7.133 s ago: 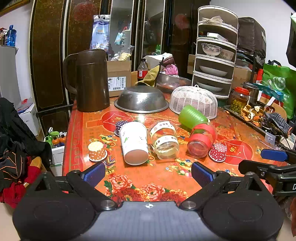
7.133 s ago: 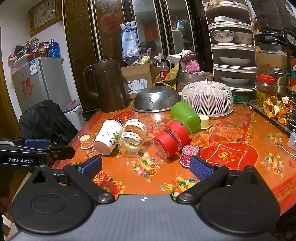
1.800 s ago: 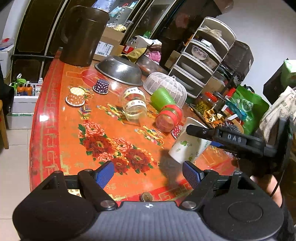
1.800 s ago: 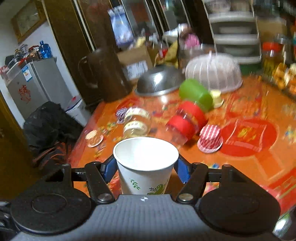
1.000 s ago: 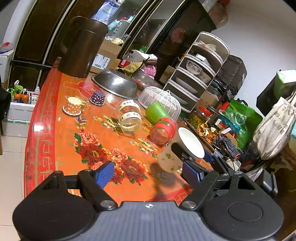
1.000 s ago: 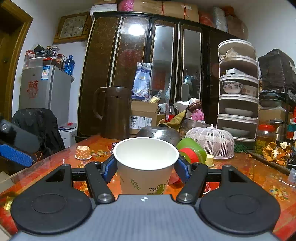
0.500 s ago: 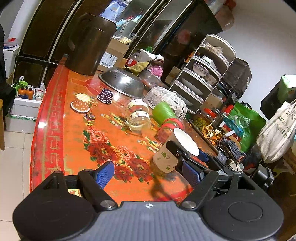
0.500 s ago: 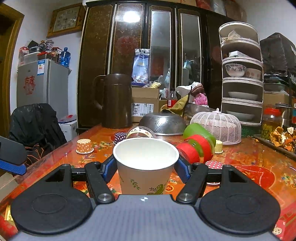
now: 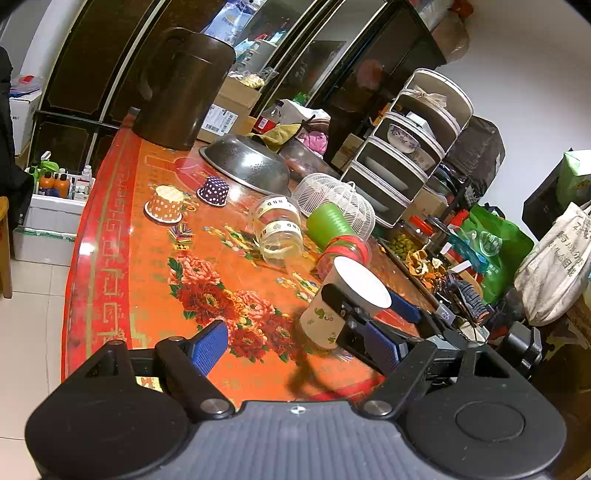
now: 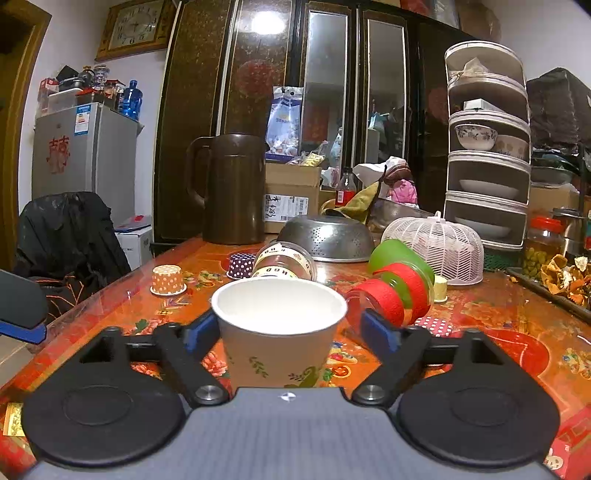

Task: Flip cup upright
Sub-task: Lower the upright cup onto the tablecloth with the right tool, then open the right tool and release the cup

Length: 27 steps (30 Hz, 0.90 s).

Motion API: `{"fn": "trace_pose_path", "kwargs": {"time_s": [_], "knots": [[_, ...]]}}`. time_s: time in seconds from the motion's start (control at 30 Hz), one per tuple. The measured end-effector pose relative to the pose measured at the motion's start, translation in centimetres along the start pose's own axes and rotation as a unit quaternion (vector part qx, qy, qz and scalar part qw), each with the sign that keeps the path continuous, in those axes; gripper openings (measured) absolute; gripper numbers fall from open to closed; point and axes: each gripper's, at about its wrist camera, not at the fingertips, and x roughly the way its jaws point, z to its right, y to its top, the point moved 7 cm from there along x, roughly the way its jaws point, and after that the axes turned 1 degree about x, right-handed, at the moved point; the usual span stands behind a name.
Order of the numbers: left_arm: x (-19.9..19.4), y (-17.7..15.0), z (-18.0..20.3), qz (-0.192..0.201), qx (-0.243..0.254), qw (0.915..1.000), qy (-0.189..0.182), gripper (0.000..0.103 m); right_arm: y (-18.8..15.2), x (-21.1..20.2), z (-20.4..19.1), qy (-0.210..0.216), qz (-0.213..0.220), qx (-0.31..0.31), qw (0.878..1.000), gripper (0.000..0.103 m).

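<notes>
The white paper cup [image 10: 277, 332] with green leaf prints stands upright at frame centre, mouth up, between the spread right claw [image 10: 287, 330]; the left claw [image 9: 299, 347] is spread too.

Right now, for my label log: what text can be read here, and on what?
"HBD", likely: clear jar band.
"4285", handwritten, uncertain: cardboard box label.
Fridge red characters, tote bag print, clock numerals: too blurred.
</notes>
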Motion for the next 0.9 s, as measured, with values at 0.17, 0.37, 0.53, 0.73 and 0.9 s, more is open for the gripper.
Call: {"fn": "trace_pose_path", "kwargs": {"time_s": [0.17, 0.37, 0.53, 0.73, 0.9], "knots": [[0.1, -0.1, -0.1, 0.0, 0.004, 1.0, 0.007, 0.086, -0.3, 0.3, -0.2, 0.017, -0.031, 0.009, 0.999, 0.102], [-0.4, 0.0, 0.2, 0.025, 0.065, 0.9947, 0.076, 0.103, -0.5, -2.3, 1.9, 0.022, -0.06, 0.063, 0.996, 0.102], [-0.6, 1.5, 3.2, 0.024, 0.134, 0.9853, 0.104, 0.103, 0.1, -5.7, 4.6, 0.036, -0.099, 0.087, 0.991, 0.102], [-3.3, 3.4, 8.1, 0.037, 0.176, 0.9804, 0.081, 0.103, 3.6, -9.9, 5.6, 0.016, -0.098, 0.072, 0.992, 0.102], [-5.2, 2.3, 10.8, 0.029, 0.193, 0.9786, 0.067, 0.103, 5.0, -13.7, 4.5, 0.057, -0.097, 0.095, 0.989, 0.102]]}}
